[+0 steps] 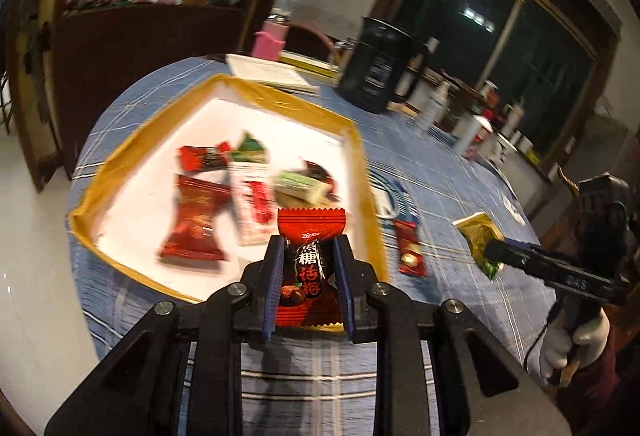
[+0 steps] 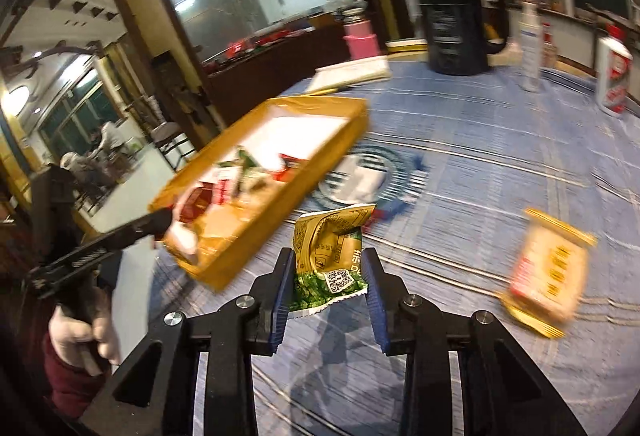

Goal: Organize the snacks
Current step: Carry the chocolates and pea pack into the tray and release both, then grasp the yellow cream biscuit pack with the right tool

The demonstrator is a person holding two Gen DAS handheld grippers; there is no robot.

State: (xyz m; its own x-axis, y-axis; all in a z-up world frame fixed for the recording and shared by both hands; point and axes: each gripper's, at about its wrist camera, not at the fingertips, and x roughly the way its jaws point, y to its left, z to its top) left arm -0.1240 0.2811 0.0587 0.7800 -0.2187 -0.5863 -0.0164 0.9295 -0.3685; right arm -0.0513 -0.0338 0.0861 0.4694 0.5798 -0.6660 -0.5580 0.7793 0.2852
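Note:
My left gripper (image 1: pixel 309 246) is shut on a red plum candy packet (image 1: pixel 306 272) and holds it above the near edge of the yellow-rimmed box (image 1: pixel 120 152). The box holds several red, white and green snack packets (image 1: pixel 194 222). My right gripper (image 2: pixel 328 268) is shut on a gold and green snack packet (image 2: pixel 332 256), held above the blue tablecloth to the right of the box (image 2: pixel 256 236). The right gripper with its packet (image 1: pixel 480 236) also shows at the right of the left wrist view. The left gripper (image 2: pixel 160 222) shows at the box's near left corner.
A small red candy (image 1: pixel 408 248) lies on the cloth right of the box. A yellow and red packet (image 2: pixel 548 272) lies at the right. A black kettle (image 2: pixel 456 20), a pink bottle (image 2: pixel 360 36), papers (image 2: pixel 352 70) and white bottles (image 2: pixel 614 76) stand at the table's far side.

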